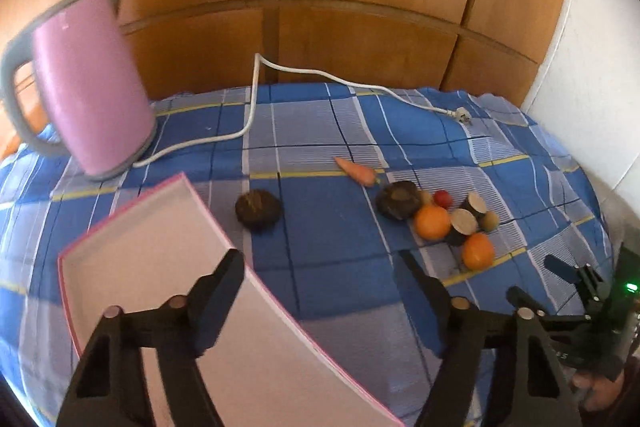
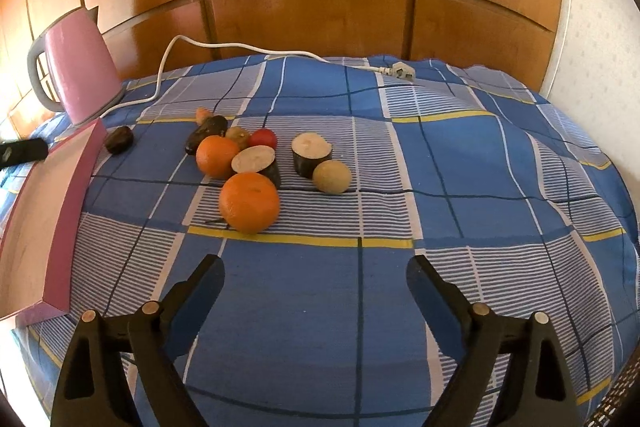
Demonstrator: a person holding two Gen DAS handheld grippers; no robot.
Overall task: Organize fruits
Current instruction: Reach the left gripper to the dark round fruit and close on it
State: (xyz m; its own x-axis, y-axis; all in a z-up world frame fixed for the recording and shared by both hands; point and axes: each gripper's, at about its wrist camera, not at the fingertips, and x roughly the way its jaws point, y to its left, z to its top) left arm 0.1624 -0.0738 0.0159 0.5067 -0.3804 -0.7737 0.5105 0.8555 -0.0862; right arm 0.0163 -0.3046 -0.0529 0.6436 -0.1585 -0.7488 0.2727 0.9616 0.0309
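Note:
A cluster of produce lies on the blue checked cloth: a near orange, a second orange, a red tomato, two cut dark pieces with pale faces, a pale round fruit, a dark lump and a carrot. One dark round item lies apart, near a shallow pink box. My left gripper is open, its left finger over the box's edge. My right gripper is open and empty, in front of the near orange. It also shows in the left wrist view.
A pink electric kettle stands at the back left, its white cord and plug trailing across the back of the cloth. Wooden panels rise behind. A white wall is on the right.

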